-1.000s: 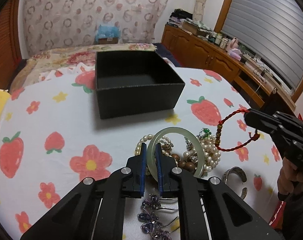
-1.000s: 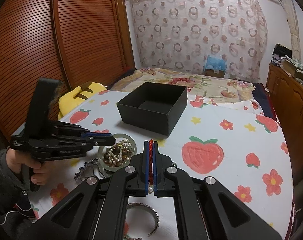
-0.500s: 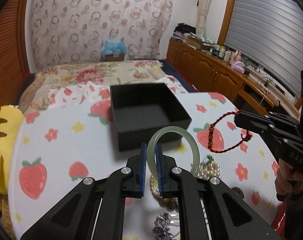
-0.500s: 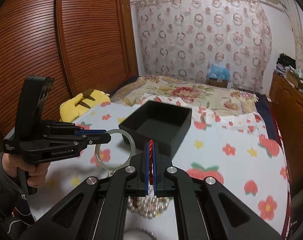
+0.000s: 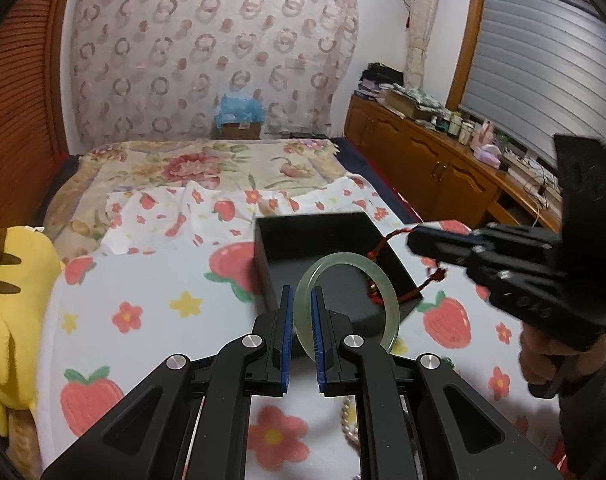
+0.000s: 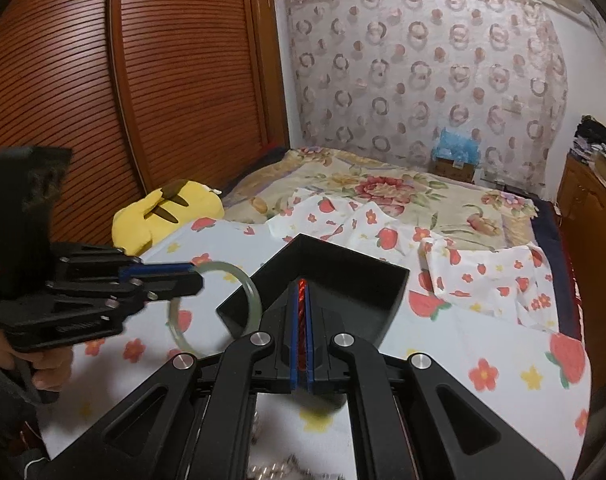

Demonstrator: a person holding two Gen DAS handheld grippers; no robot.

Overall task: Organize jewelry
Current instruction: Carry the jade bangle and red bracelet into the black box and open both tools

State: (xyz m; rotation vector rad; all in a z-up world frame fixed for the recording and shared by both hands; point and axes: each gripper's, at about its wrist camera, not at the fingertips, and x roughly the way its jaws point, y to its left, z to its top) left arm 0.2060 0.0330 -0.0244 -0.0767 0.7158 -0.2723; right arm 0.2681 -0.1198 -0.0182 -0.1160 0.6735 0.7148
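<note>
Your left gripper [image 5: 301, 334] is clamped on the bangle [image 5: 349, 300], your right gripper [image 6: 301, 334] on the cord [image 5: 401, 268]; both hang near the box [image 5: 323, 236]. Centre each over it, then release low.

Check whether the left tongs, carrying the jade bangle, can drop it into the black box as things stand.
Probably yes. The left tongs, shut on the jade bangle, sit at the open black box; the red cord bracelet in the right tongs hangs over it to one side.
</note>
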